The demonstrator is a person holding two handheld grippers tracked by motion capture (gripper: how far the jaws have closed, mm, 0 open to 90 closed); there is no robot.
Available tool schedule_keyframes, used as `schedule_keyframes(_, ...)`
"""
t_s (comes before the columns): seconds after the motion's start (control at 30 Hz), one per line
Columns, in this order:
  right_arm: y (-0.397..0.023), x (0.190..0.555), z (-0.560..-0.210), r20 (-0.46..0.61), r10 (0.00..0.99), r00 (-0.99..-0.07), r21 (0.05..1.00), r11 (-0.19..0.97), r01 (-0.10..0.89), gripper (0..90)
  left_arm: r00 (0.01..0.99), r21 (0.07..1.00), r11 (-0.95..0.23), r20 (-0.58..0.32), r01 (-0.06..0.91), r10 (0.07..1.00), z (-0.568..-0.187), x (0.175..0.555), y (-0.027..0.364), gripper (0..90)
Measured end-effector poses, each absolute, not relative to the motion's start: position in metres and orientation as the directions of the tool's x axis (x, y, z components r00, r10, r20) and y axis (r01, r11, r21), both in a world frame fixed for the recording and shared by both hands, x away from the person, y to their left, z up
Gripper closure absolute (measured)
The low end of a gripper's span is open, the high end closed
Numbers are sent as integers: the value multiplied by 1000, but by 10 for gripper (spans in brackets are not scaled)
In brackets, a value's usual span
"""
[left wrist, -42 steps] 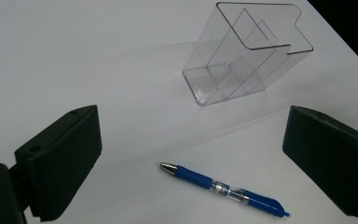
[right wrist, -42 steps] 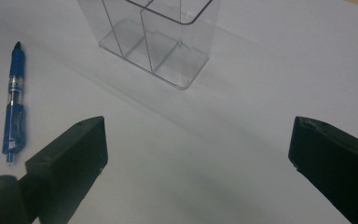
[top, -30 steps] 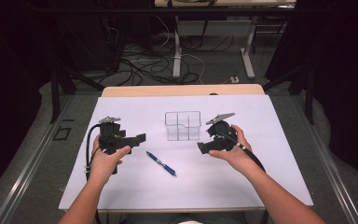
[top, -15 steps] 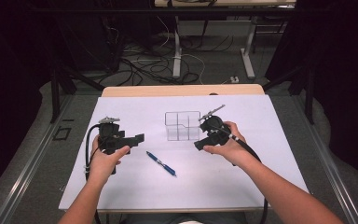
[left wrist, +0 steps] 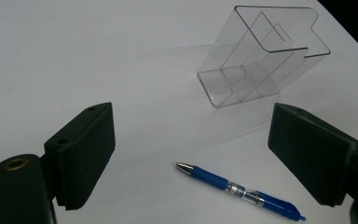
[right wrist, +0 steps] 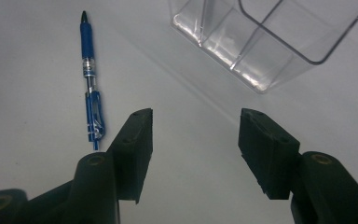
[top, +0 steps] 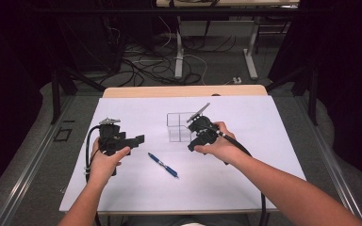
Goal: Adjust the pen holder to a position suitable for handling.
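Surface: a white sheet (top: 264, 155) covers the wooden table; cables trail over the dark floor behind it.
Left gripper (top: 139, 139): held above the sheet's left part, jaws spread wide with nothing between them; they have just been closing a little. Its own view looks past the jaws at the pen and the box.
Pen (top: 163, 165): a blue retractable pen with a clear middle band and a silver tip, lying flat on the sheet between the two hands, in front of the box and apart from it. In the high view its tip end points up-left.
Clear box (top: 179, 127): a transparent plastic organiser with inner dividers, standing upright and empty at the sheet's middle.
Right gripper (top: 194, 141): held beside the box's right front corner, jaws partly apart and empty; they have just been closing.
Step in hand: probably the reach for the pen, to put it in the box.
Doing it well: open the jaws wider than the barrel, come down square across its middle, and close only once both pads flank it.
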State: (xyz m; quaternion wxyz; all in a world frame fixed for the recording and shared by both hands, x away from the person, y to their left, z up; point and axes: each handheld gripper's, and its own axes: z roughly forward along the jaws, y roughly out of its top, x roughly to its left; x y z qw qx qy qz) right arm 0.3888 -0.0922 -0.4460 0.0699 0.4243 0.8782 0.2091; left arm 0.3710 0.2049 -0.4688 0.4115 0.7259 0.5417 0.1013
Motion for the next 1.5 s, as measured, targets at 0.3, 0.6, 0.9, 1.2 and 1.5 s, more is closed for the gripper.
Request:
schedule_keyframes(0.3, -63, 393, -455, 69, 748, -660, 413, 581, 702, 444, 377, 723, -97, -237, 684, 895, -474, 372, 206, 142)
schedule_keyframes(0.6, -40, 395, -463, 53, 723, -688, 366, 627, 688, 435, 400, 737, -147, -179, 660, 899, -481, 372, 206, 43)
schedule_keyframes(0.9, -28, 399, -469, 71, 715, -695, 370, 628, 684, 469, 376, 733, -138, -169, 666, 911, -484, 374, 209, 16)
schedule_keyframes(1.2, -16, 401, -476, 92, 705, -703, 375, 629, 681, 493, 368, 734, -134, -167, 666, 915, -485, 375, 212, 16)
schedule_keyframes(1.5, -3, 401, -484, 101, 690, -717, 375, 641, 670, 524, 361, 732, -129, -167, 669, 918, -485, 376, 214, 15)
